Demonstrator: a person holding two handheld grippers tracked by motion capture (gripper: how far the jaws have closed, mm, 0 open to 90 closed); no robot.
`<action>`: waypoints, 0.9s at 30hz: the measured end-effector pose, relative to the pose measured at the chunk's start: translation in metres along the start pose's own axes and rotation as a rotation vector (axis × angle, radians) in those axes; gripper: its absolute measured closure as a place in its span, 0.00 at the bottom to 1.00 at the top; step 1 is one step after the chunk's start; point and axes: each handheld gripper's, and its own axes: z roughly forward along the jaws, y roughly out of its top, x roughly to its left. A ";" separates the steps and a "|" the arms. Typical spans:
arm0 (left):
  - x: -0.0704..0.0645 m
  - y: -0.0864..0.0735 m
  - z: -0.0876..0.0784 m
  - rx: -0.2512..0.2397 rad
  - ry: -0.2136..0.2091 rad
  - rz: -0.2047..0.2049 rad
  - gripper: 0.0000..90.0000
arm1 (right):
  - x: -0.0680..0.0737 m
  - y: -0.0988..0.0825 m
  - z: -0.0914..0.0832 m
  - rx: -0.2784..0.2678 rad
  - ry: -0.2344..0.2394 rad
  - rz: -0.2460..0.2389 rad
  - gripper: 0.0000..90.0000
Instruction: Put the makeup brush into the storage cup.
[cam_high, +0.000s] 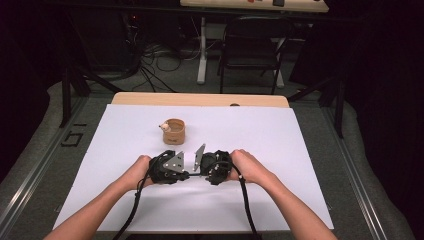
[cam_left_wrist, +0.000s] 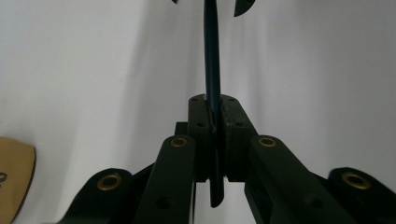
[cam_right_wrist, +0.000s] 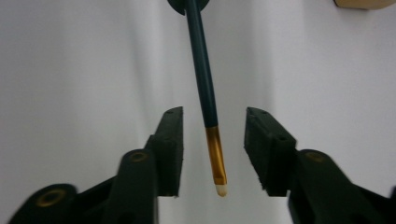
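Dark teal is the colour of the brush (cam_left_wrist: 212, 70), a thin one with a brass-coloured collar and a pale tip, and it runs level between the two hand-held grippers at the middle of the white worktop (cam_high: 280, 150).

The left hand-held gripper (cam_left_wrist: 213, 105) is pressed together on the brush handle: in the left gripper view its two black pads meet on the shaft, one end of the handle pokes back toward the camera between the jaw arms, and the rest runs straight ahead toward the other tool. A tan, rounded shape (cam_left_wrist: 14, 175) sits at the lower left edge of that view, apart from the jaws.

The right hand-held gripper (cam_right_wrist: 213, 149) stands spread. In the right gripper view the bristle end of the brush hangs in the gap between the pads, touching neither, with the collar and pale tip roughly level with them. The handle leads away from this tool toward the left one.

From the high view, the left hand (cam_high: 137, 170) and right hand (cam_high: 250, 167) hold the tools facing each other, tips close together, grey plates on top. A small tan cup (cam_high: 174, 131) stands on the sheet just beyond the left tool, well clear of the brush; something pale rests at its rim.
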 end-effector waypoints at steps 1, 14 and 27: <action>-0.001 -0.001 0.001 -0.003 0.000 -0.006 0.94 | -0.001 -0.001 0.000 -0.010 0.009 0.014 0.49; -0.004 -0.012 0.003 -0.062 0.009 -0.067 0.95 | -0.009 -0.024 -0.007 -0.110 -0.010 0.214 0.15; -0.009 -0.025 0.006 -0.132 0.031 -0.148 0.95 | -0.011 -0.045 -0.009 -0.218 -0.005 0.335 0.01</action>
